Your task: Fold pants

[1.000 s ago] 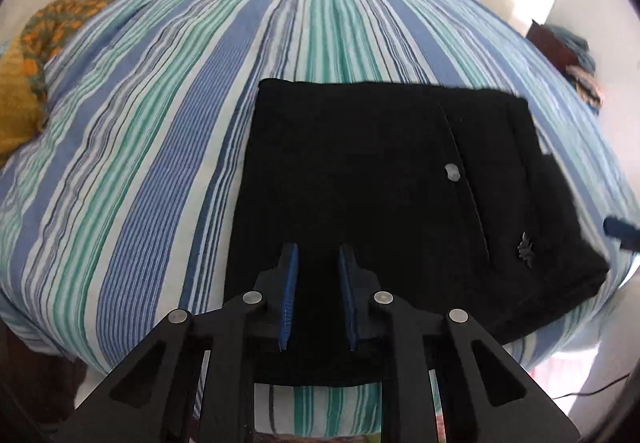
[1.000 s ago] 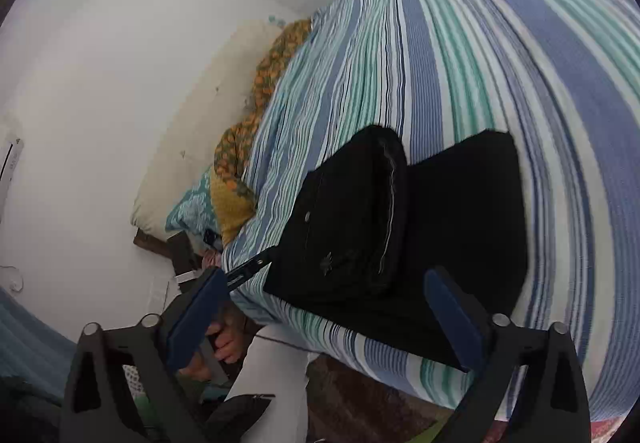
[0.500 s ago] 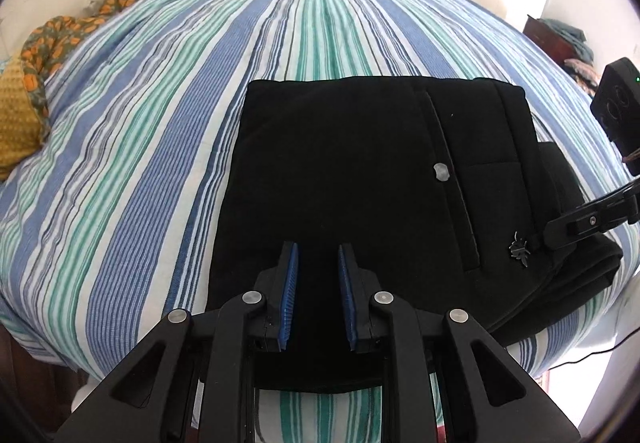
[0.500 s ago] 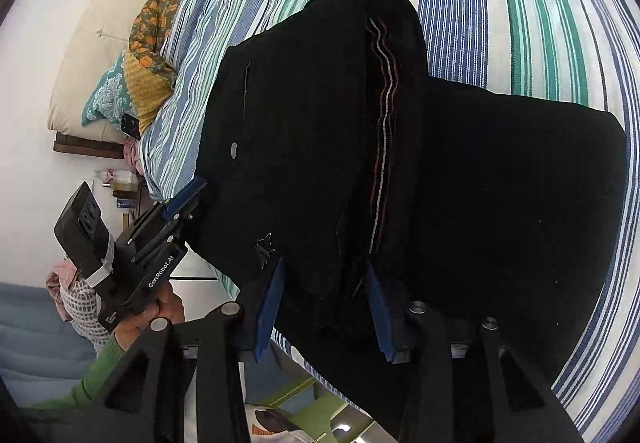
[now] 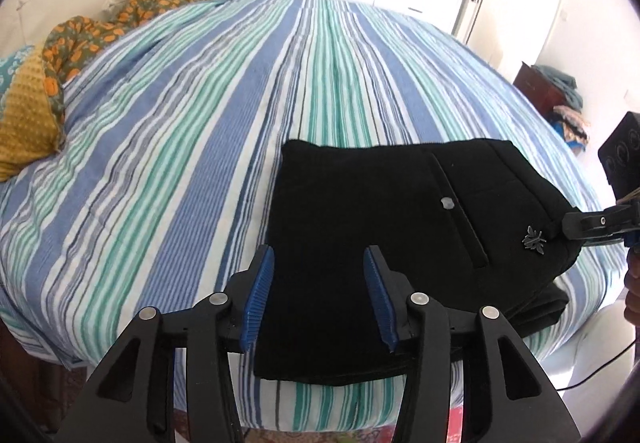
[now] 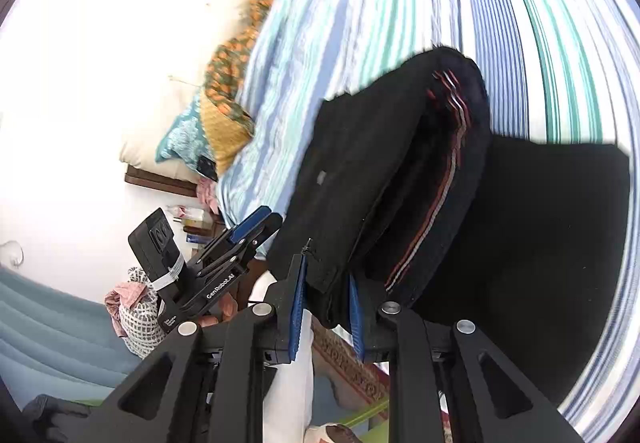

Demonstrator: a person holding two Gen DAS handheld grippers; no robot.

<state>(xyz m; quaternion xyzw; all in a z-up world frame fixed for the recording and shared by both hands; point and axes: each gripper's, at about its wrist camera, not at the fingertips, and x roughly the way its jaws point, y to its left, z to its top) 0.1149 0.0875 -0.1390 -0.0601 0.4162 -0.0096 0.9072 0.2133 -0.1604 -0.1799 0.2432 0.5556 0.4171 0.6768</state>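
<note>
The black pants [image 5: 384,227] lie folded into a thick stack at the near edge of the striped bed [image 5: 192,131]. The left gripper [image 5: 318,297] hangs above the stack's near edge; its blue fingers [image 5: 256,295] have just been opening, and nothing is pinched between them. On the other side, the right gripper [image 6: 326,305] has just been closing, and its fingers [image 6: 298,307] now clamp a hanging corner of the pants' upper layer, lifted off the layer below, striped trim [image 6: 444,183] showing along the raised fold. A yellow and orange patterned blanket [image 5: 80,43] sits bunched at the far side of the bed.
</note>
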